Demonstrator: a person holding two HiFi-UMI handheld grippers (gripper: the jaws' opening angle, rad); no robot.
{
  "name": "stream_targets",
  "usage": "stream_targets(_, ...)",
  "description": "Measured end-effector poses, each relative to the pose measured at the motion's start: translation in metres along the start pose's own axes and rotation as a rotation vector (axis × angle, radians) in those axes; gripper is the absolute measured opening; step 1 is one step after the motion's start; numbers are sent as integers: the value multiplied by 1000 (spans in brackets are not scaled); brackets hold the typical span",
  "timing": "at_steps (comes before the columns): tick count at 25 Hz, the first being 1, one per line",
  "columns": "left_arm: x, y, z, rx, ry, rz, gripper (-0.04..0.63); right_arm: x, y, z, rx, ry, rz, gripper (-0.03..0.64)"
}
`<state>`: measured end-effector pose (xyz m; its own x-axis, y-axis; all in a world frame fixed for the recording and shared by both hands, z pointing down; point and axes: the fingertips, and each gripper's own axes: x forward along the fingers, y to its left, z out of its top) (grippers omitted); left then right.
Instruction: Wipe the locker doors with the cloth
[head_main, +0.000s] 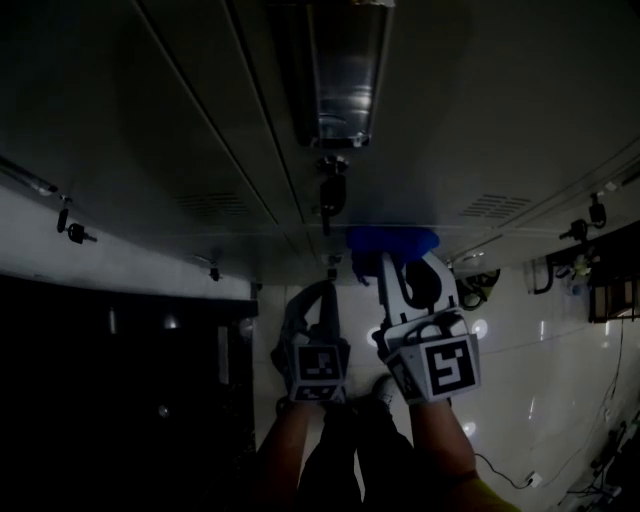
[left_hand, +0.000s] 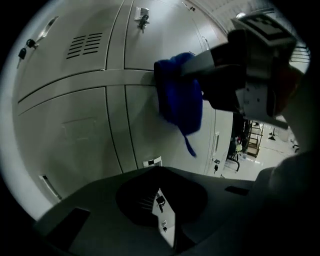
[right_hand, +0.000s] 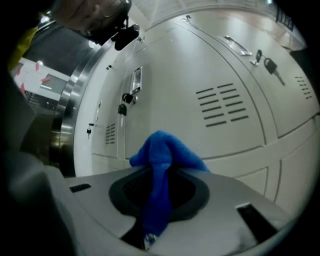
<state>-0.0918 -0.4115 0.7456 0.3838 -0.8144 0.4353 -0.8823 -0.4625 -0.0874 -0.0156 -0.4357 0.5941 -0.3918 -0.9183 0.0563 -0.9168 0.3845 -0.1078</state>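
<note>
Jaws of the right gripper (right_hand: 156, 175) are squeezed shut on the blue cloth (right_hand: 162, 150). The jaws of the left gripper (left_hand: 160, 186) are almost together, with only a thin slit between them and nothing in it.

The cloth covers the tips of the right jaws, so they cannot be seen. One end of the cloth runs back down between those jaws and goes out of sight at the bottom edge. The head view is very dark, and the big black part on its left is too dark to make out. The arms (head_main: 290, 450) are cut off at the bottom edge.

In front of both pairs of jaws are the pale locker doors (right_hand: 225, 75). They have rows of little slots (right_hand: 220, 105). A key (right_hand: 272, 67) hangs in a lock up and to the right of the right jaws. A shiny metal post (right_hand: 75, 105) stands off to their left. The white floor (head_main: 540, 350) has a thin cable (head_main: 510, 475) lying on it. The right gripper's marker cube (left_hand: 262, 27) fills the top right corner of the left gripper view.

The cloth bunches up just past the tips of the right jaws and looks pressed on a door, where the lines between doors cross. A small tail hangs from it. It is up and to the right of the left jaws, well apart from them.
</note>
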Motion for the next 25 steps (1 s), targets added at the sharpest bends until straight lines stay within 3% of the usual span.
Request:
stream_targets(3,-4,2,-4,-17,5,-5,5,6,2,6,-56,-15,-5,71)
stream_targets(6,-4,7,1,-32,5,4,5,8,1,-29,-116,-13,-23,71)
stream_targets(9,-4,14,-1,-55,5,11,5,20,-1,-106,-44,90,-58,71)
stream_targets(14,-11,18,-15,-50,16,2,5,31,-22,-287,69,350,-80,71)
stream_targets(17,-9,20,-22,-39,23,2,5,35,-25,-338,129,415,-45,71)
stream_targets(19,-9,21,-26,-38,22,-4,5,27,-21,-340,138,425,-40,71)
stream_targets(21,-11,23,-29,-44,23,-3,5,17,-12,-303,134,363,-23,71)
stream_targets(25,-13,31,-27,-48,26,15,5,9,22,-147,120,93,85,69)
